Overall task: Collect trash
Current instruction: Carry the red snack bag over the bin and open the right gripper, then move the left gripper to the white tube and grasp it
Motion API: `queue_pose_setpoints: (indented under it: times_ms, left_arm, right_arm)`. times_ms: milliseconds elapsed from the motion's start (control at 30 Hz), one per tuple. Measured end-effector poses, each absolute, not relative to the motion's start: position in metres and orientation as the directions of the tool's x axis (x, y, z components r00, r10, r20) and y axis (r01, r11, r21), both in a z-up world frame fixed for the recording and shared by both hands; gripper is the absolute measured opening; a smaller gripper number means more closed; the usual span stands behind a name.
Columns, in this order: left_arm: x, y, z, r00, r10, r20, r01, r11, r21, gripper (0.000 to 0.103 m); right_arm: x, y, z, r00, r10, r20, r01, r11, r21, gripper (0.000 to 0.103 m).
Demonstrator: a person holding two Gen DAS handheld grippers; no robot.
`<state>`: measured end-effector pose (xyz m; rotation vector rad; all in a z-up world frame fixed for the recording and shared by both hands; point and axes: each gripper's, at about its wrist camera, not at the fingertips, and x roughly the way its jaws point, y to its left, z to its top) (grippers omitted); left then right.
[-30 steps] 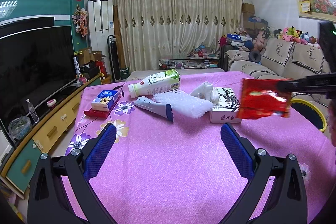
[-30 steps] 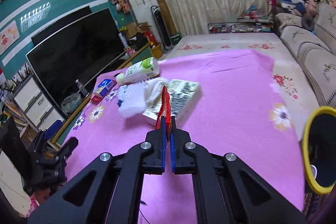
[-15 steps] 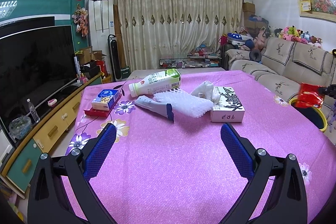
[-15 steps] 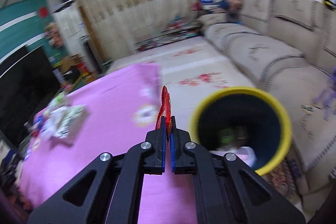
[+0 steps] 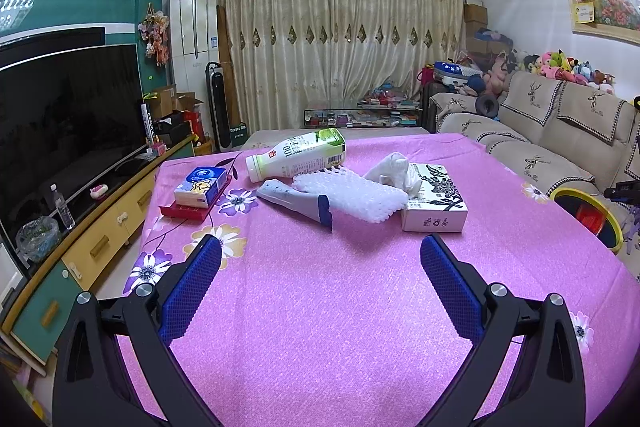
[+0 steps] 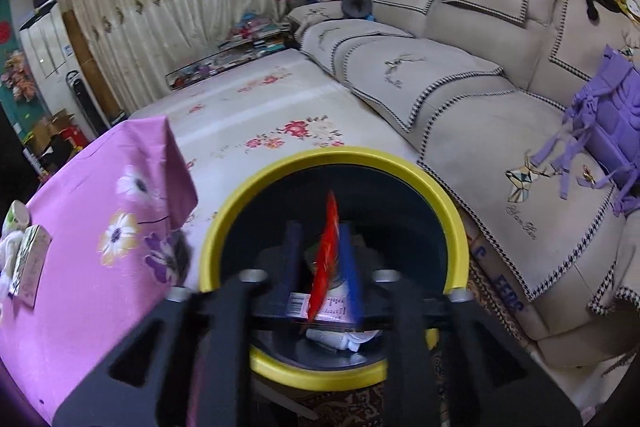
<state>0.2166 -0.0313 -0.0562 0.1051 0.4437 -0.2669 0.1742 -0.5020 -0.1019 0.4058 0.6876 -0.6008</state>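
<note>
My right gripper (image 6: 320, 239) hangs over the yellow-rimmed bin (image 6: 240, 187), its jaws parted. The red wrapper (image 6: 326, 251) stands edge-on between the fingers, loose, over the bin's mouth. Other trash lies in the bin. In the left wrist view the bin (image 5: 612, 223) stands right of the table with the red wrapper (image 5: 588, 217) showing inside. My left gripper (image 5: 320, 267) is open and empty above the pink tablecloth (image 5: 320, 307). On the table lie a milk bottle (image 5: 298, 153), white foam netting (image 5: 352, 191), a crumpled tissue (image 5: 394, 169) and a blue-white wrapper (image 5: 296, 201).
A tissue box (image 5: 434, 197) and a blue tissue pack on a red box (image 5: 200, 187) sit on the table. A beige sofa (image 6: 500, 87) stands right of the bin. A TV (image 5: 60, 123) on a cabinet is to the left.
My right gripper carried the red wrapper from over the table to the bin and opened its jaws. The left gripper has not moved.
</note>
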Motion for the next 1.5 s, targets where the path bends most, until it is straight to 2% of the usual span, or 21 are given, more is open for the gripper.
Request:
queue_pose_setpoints:
  times_ms: [33,200,467,600,833,900,1033,1233,1333,1500]
  left_arm:
    - [0.217,-0.031,-0.056,0.869,-0.232,-0.437,0.277,0.96,0.043,0.098]
    - [0.217,-0.032,-0.057,0.867,-0.229,-0.442,0.276,0.96,0.045,0.098]
    - [0.221,-0.029,-0.061,0.863,-0.218,-0.455,0.263,0.964,0.036,0.098]
    - [0.238,-0.039,-0.06,0.821,-0.181,-0.541,0.259,0.963,0.071,0.098]
    - [0.304,-0.043,-0.053,0.763,-0.129,-0.634,0.173,0.985,0.008,0.098]
    - [0.328,-0.043,-0.056,0.746,-0.112,-0.657,0.138,0.99,-0.012,0.098]
    - [0.362,-0.043,-0.064,0.716,-0.075,-0.694,0.074,0.997,-0.032,0.092]
    - [0.364,-0.045,-0.082,0.692,-0.07,-0.718,0.065,0.997,-0.034,0.092]
    - [0.358,-0.042,-0.09,0.693,-0.039,-0.72,0.067,0.998,0.011,0.091]
    - [0.365,-0.045,-0.101,0.665,-0.032,-0.746,0.093,0.995,0.04,0.078]
  right_arm:
    - [0.174,-0.501,-0.101,0.619,-0.387,-0.683,0.642,0.75,0.157,0.045]
    - [0.168,-0.483,-0.09,0.659,-0.371,-0.654,0.624,0.755,0.2,0.045]
    - [0.174,-0.409,-0.054,0.806,-0.326,-0.494,0.485,0.841,0.237,0.046]
    - [0.184,-0.373,-0.052,0.836,-0.326,-0.441,0.433,0.886,0.167,0.047]
    - [0.2,-0.349,-0.07,0.83,-0.321,-0.457,0.409,0.906,0.106,0.047]
    - [0.198,-0.349,-0.068,0.841,-0.318,-0.437,0.406,0.906,0.121,0.049]
    - [0.2,-0.352,-0.068,0.839,-0.311,-0.446,0.405,0.905,0.13,0.051]
    - [0.198,-0.36,-0.069,0.844,-0.292,-0.45,0.401,0.9,0.169,0.052]
    - [0.198,-0.36,-0.069,0.846,-0.284,-0.45,0.395,0.903,0.172,0.052]
    - [0.198,-0.361,-0.069,0.85,-0.28,-0.447,0.389,0.904,0.174,0.052]
